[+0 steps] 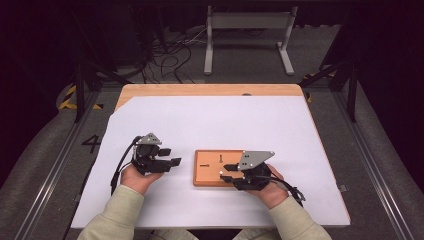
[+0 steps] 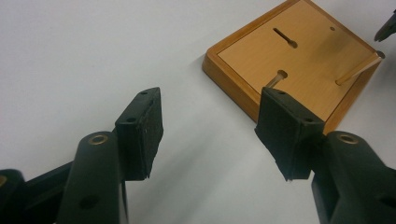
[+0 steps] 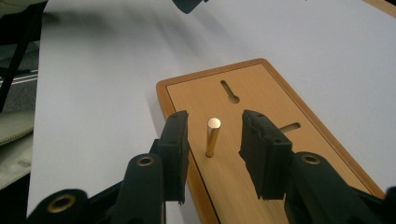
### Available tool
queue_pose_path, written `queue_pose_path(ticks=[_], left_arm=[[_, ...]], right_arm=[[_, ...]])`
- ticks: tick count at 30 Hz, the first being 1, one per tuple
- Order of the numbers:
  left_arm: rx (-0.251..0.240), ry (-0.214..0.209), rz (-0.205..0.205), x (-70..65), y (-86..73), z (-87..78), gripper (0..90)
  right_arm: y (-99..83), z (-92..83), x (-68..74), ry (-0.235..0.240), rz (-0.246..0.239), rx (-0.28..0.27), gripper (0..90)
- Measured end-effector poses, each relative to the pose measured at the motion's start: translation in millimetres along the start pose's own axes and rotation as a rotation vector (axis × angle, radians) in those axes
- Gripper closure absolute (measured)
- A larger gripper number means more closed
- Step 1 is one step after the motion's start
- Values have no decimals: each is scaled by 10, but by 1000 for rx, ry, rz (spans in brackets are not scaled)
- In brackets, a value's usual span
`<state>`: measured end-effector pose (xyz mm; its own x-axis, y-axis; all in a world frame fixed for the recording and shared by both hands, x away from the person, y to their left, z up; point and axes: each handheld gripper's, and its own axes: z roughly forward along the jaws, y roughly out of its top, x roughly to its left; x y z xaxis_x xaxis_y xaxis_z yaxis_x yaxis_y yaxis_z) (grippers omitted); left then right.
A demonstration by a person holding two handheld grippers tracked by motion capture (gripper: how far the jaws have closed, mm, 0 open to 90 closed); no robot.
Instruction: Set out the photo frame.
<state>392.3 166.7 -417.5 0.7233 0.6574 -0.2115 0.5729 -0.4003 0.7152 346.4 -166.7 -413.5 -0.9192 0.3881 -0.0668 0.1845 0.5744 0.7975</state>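
While the sheet (image 1: 210, 125) spreads wide, the board (image 3: 275, 154) lies near its front edge. The left gripper (image 2: 210, 135) gapes empty beside it; the right gripper (image 3: 212, 154) stands half open around an upright brass pin (image 3: 212, 136), untouched. Stiff, slick, probably light: pinch mid-shaft.

"4" on floor (image 1: 91, 143)

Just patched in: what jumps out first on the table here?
A brass peg stands upright in the wooden board, right between the open jaws of the right tool. The left tool hovers open over the white sheet, left of the board.
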Motion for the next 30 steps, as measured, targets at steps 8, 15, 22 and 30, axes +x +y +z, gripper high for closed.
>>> queue_pose_path(ticks=[8, 15, 22, 30], left_arm=[[16, -4, 7, -17, 3, 43, 399], [25, -7, 4, -17, 4, 55, 400], [29, -8, 9, -26, 6, 71, 400], [28, -16, 17, -46, 19, 70, 400]], right_arm=[[-23, 214, -47, 30, -8, 57, 676], [-30, 320, -74, 66, -27, 103, 792], [-23, 314, -38, 32, -77, 118, 841], [-28, 299, 41, -4, -164, 122, 842]])
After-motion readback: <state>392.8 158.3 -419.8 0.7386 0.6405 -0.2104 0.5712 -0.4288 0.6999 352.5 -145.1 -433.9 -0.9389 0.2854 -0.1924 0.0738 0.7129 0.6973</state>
